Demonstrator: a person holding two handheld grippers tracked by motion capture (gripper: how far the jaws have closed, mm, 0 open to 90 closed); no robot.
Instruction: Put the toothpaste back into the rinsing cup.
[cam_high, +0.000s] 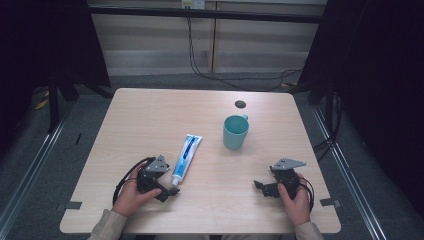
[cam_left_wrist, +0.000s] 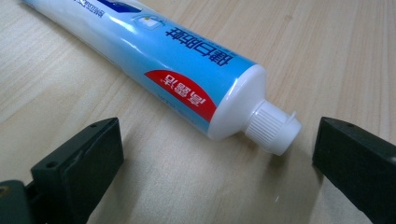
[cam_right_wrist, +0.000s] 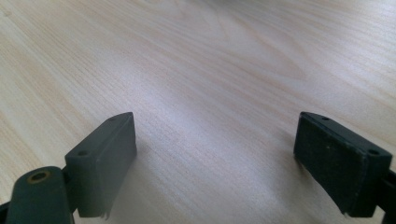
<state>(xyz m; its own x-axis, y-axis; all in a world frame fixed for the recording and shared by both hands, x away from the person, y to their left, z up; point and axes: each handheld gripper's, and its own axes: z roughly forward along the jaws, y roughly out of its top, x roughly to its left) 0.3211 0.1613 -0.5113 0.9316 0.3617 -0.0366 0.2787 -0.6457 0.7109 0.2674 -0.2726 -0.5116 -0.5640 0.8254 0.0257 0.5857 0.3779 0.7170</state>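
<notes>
Toothpaste tube (cam_left_wrist: 154, 70) flat on table (cam_high: 150, 120), cap end between spread jaws of left gripper (cam_left_wrist: 212, 154), untouched. Right gripper (cam_right_wrist: 215, 158) spread wide, holding nothing, well apart. Approach step, likely; next: advance slightly, clench on cap-end shoulder.

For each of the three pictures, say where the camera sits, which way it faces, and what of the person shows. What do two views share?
High view: above the person's side, facing forward and down on the table; forearms, hands and both tools.
Left gripper view: rides the left tool, facing its open jaws and the toothpaste tube.
Right gripper view: rides the right tool, facing bare tabletop.
Shared: the tube, in high and left gripper views.
</notes>
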